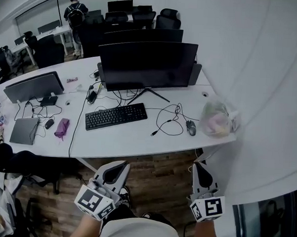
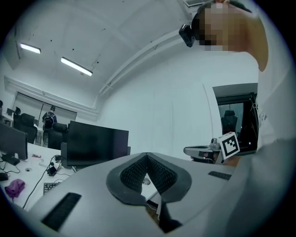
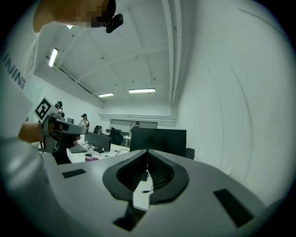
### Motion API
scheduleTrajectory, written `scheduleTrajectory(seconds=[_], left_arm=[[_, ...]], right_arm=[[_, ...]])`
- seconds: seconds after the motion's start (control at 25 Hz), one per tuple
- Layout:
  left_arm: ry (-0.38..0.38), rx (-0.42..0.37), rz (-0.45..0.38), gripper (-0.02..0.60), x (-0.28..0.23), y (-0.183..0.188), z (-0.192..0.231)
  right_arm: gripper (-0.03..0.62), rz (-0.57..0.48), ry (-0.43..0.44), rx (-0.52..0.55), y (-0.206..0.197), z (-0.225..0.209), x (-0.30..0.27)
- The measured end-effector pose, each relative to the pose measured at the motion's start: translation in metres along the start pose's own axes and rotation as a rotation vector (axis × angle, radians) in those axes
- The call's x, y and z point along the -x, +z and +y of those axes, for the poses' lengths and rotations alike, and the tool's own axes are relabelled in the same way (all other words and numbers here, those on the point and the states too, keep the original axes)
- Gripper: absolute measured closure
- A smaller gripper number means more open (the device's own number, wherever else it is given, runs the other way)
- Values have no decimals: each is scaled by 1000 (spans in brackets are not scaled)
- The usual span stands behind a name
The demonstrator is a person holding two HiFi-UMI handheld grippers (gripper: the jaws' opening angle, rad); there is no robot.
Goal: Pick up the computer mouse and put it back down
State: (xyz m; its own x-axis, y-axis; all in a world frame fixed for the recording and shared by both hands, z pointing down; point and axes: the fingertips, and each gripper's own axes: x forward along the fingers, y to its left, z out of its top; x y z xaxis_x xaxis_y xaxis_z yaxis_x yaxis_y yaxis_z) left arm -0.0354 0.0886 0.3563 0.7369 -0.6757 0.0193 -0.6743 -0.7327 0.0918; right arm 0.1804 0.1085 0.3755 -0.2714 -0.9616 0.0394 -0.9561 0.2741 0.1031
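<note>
The dark computer mouse lies on the white desk at the right, its cable looping toward the monitor. Both grippers hang over the wooden floor, short of the desk's front edge, and neither touches anything. My left gripper is shut with nothing in it, well to the left of the mouse. My right gripper is also shut and empty, just in front of the mouse and slightly to its right. In the left gripper view the jaws meet at their tips. The right gripper view shows its jaws closed the same way.
A black keyboard lies before a large dark monitor. A crumpled plastic bag sits at the desk's right end, close to the mouse. Further left are a laptop, a purple pouch and a second monitor. A person stands far back.
</note>
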Motion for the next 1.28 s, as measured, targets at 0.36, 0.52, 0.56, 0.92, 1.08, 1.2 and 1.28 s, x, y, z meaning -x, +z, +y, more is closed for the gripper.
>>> scheduleTrajectory(seconds=[0.36,0.52,0.56,0.92,1.08,1.2,1.28], left_arm=[[-66,-12,-12,577,-55,7,79],[-92,1,0,577,-75,9,116],[-101,4,0,577,-79,11,125],[-165,28,22,577,-111,3,183],[-170,47,43,577,-130,-5,190],[-165,39,59,577,-150,-7,188],[-157,36,65,577,-162,-8,183]], right_arm=[[572,4,-57,65,8,1,-81],[572,9,-92,60,13,-1,-118],[572,13,-100,60,14,-1,-126],[572,76,-161,44,4,3,-179],[572,108,-179,25,-9,-14,-187],[572,109,-182,6,-18,-35,-196],[572,108,-176,-3,-23,-51,-202]])
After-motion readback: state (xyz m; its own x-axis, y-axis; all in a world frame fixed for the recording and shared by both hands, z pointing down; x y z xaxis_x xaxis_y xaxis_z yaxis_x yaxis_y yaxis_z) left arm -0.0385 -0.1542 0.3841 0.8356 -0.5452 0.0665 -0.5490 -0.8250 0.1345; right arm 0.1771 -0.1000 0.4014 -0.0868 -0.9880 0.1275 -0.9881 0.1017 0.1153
